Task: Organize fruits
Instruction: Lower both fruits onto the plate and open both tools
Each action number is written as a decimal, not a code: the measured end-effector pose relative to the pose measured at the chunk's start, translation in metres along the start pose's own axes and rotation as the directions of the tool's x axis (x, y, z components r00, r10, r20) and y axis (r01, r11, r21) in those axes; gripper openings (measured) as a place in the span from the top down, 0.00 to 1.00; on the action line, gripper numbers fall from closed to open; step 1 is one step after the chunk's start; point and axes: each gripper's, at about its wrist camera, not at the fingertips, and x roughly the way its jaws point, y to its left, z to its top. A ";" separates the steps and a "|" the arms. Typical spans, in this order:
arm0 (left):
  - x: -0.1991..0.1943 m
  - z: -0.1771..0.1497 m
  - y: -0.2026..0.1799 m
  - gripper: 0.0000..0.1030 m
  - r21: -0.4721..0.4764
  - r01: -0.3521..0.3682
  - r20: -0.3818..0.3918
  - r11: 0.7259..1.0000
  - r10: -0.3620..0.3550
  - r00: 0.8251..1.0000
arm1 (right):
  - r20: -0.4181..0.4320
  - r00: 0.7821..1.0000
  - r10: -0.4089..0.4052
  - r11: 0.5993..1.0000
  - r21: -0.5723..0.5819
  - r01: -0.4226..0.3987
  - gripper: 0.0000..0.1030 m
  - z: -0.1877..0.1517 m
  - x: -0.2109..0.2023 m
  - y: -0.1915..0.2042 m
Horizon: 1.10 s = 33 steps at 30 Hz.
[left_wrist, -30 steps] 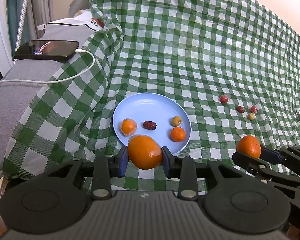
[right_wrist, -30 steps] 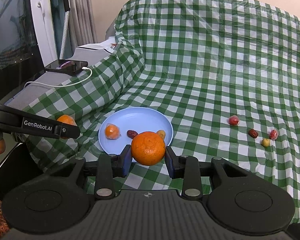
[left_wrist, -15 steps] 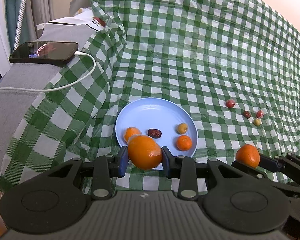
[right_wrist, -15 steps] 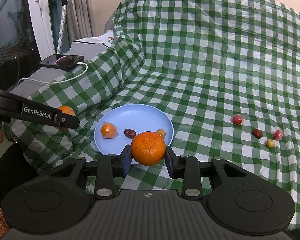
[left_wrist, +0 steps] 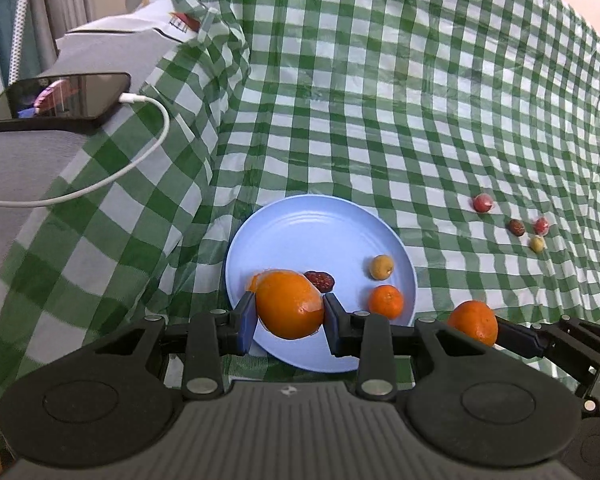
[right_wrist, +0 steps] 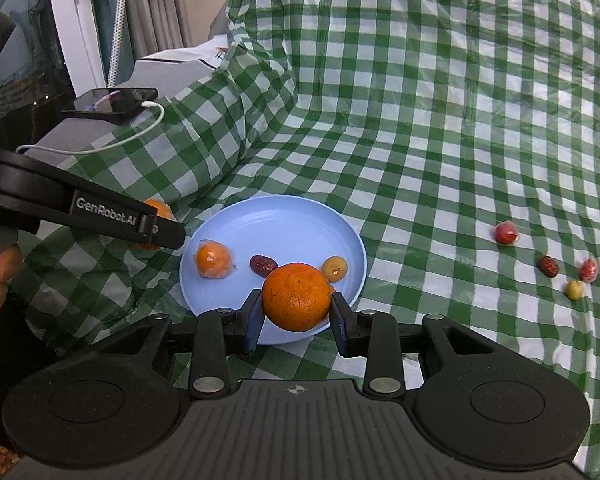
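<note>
Progress, partial: round pale-blue plastic plate (left_wrist: 284, 224) holds four small fruits. Left gripper (left_wrist: 289, 316) clamps oval orange (left_wrist: 290, 304); right gripper (right_wrist: 297, 307) clamps round orange (right_wrist: 297, 297). Four small fruits (right_wrist: 548, 266) loose on green-checked cloth (right_wrist: 420, 120), 3 o'clock of plate, still to collect.

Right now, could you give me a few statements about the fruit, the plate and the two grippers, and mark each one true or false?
1. Each gripper holds an orange. True: the left gripper is shut on an orange, and the right gripper is shut on another orange.
2. The blue plate has nothing on it. False: several small fruits lie on it, among them a dark red date.
3. Four small fruits lie on the checked cloth to the right of the plate. True.
4. The phone has no cable attached. False: a white cable is plugged into it.
</note>
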 end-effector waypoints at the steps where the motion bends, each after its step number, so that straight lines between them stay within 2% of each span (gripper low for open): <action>1: 0.005 0.001 0.000 0.63 0.003 -0.001 -0.006 1.000 0.001 1.000 | -0.004 1.000 0.001 1.000 0.000 -0.001 0.64 0.001 0.004 0.000; 18: 0.076 0.018 -0.009 0.62 0.079 -0.026 -0.077 0.997 0.032 0.997 | -0.109 0.993 0.033 0.999 -0.012 -0.034 0.64 0.007 0.079 -0.005; 19: 0.077 0.019 -0.009 0.58 0.078 -0.023 -0.070 0.997 0.029 0.997 | -0.111 0.993 0.039 0.999 -0.009 -0.040 0.64 0.008 0.082 -0.005; 20: 0.077 0.021 -0.009 0.41 0.079 -0.016 -0.060 0.997 0.020 0.998 | -0.109 0.993 0.050 0.999 -0.001 -0.050 0.63 0.011 0.084 -0.006; 21: 0.076 0.024 -0.009 0.28 0.079 -0.009 -0.054 0.997 0.013 0.998 | -0.108 0.992 0.060 0.998 0.005 -0.060 0.63 0.013 0.086 -0.007; 22: 0.073 0.026 -0.008 0.05 0.074 -0.008 -0.042 0.997 0.012 0.999 | -0.108 0.992 0.067 0.998 0.010 -0.066 0.61 0.015 0.086 -0.008; 23: 0.068 0.027 -0.008 0.01 0.064 -0.016 -0.020 0.998 0.017 1.000 | -0.110 0.991 0.071 0.997 0.015 -0.070 0.48 0.017 0.087 -0.009; 24: 0.062 0.027 -0.007 0.00 0.054 -0.021 0.007 0.998 0.020 1.000 | -0.110 0.992 0.067 0.998 0.018 -0.065 0.34 0.019 0.085 -0.010; 26: 0.053 0.027 -0.007 0.00 0.071 -0.009 0.007 0.997 0.008 1.000 | -0.096 0.994 0.046 0.999 0.015 -0.045 0.23 0.020 0.076 -0.011; 30: 0.035 0.014 -0.001 0.00 0.056 -0.028 -0.017 0.998 0.029 0.999 | -0.110 0.993 0.044 0.999 0.007 -0.043 0.09 0.013 0.049 -0.013; 33: 0.020 -0.003 0.004 0.00 0.037 -0.048 -0.044 0.998 0.050 0.998 | -0.135 0.990 0.050 0.999 0.006 -0.050 0.07 0.000 0.027 -0.010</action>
